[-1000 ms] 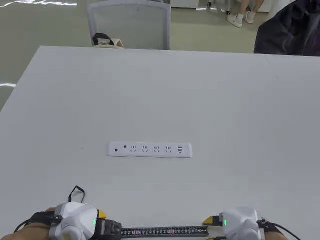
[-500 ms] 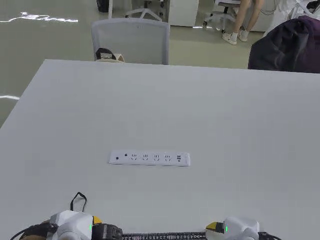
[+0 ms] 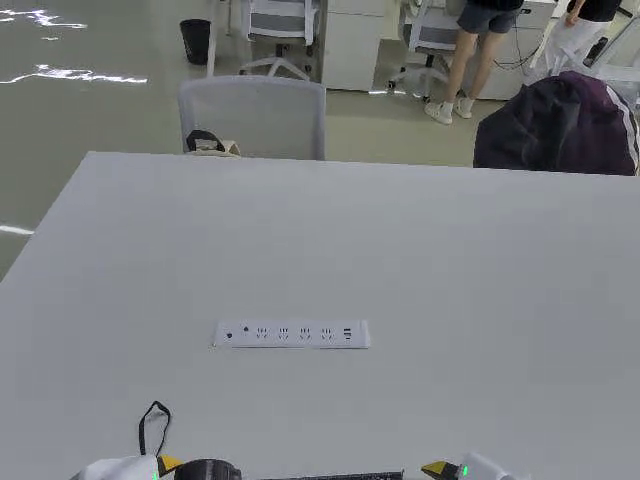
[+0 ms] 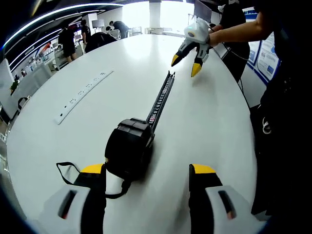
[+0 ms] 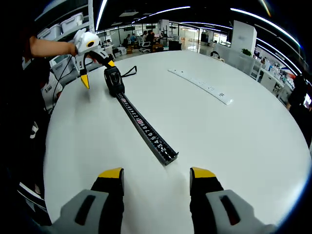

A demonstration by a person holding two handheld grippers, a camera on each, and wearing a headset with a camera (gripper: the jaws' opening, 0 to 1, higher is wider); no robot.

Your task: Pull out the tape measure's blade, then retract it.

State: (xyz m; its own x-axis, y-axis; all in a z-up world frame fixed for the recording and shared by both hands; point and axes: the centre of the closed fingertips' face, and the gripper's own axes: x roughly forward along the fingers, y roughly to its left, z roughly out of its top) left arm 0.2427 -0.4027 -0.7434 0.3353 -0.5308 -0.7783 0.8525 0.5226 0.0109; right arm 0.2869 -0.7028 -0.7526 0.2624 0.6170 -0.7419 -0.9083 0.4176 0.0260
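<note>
Stretching across the head view, a broad white table point(image 3: 450, 300) carries a long white power strip point(image 3: 291, 334) near its middle. Closer to the person, the black tape measure point(image 4: 129, 148) lies on the tabletop with its blade point(image 5: 144, 129) drawn out flat in a straight line. The left gripper point(image 4: 148, 169) is released, its jaws spread wide, and the tape measure sits between them, close against one jaw. The right gripper point(image 5: 156, 173) is likewise released, its jaws apart, with the blade's hooked end point(image 5: 168, 157) lying free on the table just ahead of them. A thin black wrist strap point(image 3: 142, 432) loops from the tape measure.
</note>
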